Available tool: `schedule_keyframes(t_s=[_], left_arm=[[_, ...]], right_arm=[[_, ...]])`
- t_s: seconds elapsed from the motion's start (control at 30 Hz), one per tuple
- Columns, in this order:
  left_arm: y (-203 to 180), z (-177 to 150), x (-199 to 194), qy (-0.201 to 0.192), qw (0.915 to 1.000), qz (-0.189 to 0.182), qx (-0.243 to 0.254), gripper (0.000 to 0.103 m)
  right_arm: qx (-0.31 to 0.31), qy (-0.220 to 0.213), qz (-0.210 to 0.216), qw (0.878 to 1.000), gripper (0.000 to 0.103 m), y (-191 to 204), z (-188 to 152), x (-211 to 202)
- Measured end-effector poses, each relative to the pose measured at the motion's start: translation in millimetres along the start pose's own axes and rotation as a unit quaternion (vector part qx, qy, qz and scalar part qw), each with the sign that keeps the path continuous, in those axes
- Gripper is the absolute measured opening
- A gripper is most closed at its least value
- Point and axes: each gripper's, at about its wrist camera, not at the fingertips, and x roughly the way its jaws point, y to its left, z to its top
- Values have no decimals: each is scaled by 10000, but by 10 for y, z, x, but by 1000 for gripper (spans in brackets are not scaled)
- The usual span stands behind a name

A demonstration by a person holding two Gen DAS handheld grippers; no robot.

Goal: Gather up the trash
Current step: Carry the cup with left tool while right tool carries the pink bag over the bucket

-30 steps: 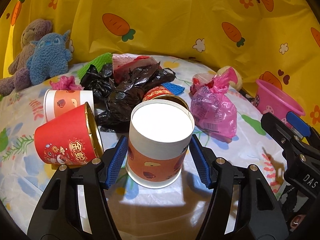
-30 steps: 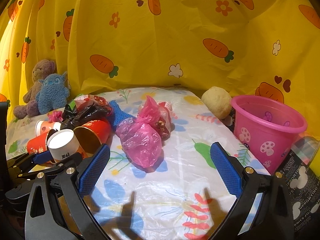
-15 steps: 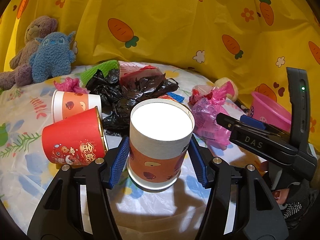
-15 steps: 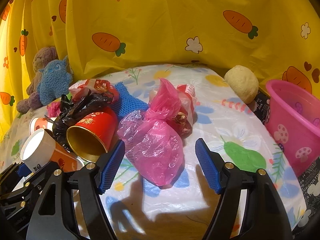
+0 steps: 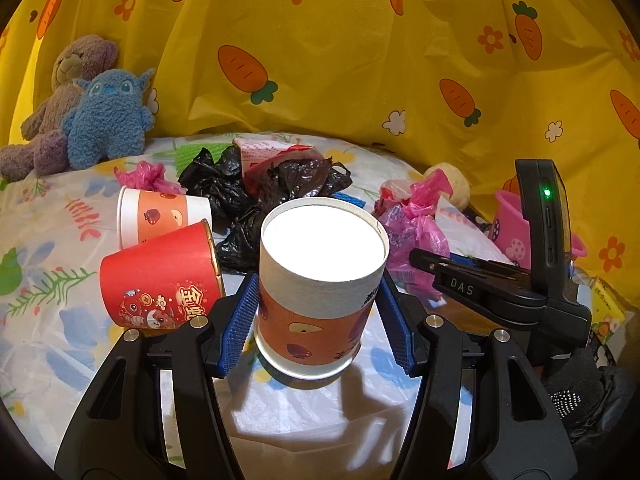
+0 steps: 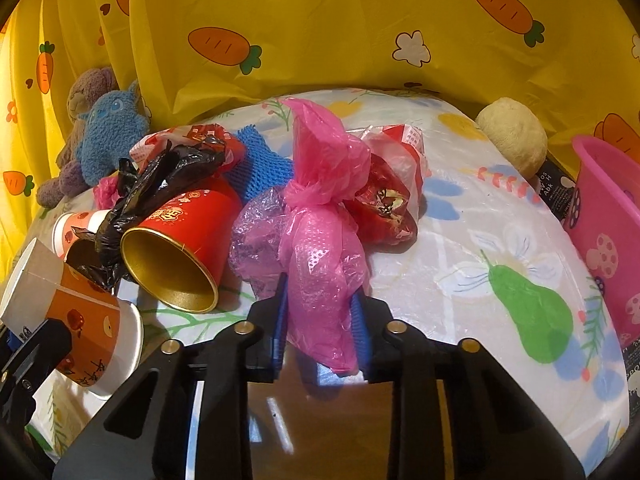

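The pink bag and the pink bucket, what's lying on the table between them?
Nothing lies there. In the right wrist view, only bare flowery tablecloth stretches from the pink bag, pinched in the right gripper, to the pink bucket.

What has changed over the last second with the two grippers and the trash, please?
The right gripper moved forward and closed its jaws on the pink plastic bag. The left gripper kept its hold on the orange paper cup, now tilted. The red cup and black bags stayed put.
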Motion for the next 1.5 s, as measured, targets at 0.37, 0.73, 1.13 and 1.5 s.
schedule_keyframes(t_s=[0.37, 0.73, 1.13, 1.5], left_arm=[[-79, 57, -181, -200, 9997, -164, 45, 57], [-507, 258, -282, -336, 9969, -611, 367, 57], [-1640, 750, -1, -469, 9815, -1635, 875, 57], [-2757, 978, 728, -399, 9653, -2255, 1251, 58]], right_arm=[[113, -584, 55, 9982, 18, -99, -133, -525], [336, -1123, -92, 9931, 18, -323, -161, -1000], [903, -1913, -1436, 9668, 18, -1274, -10, -1547], [1479, -2117, -2173, 9413, 18, -2111, 120, -1645]])
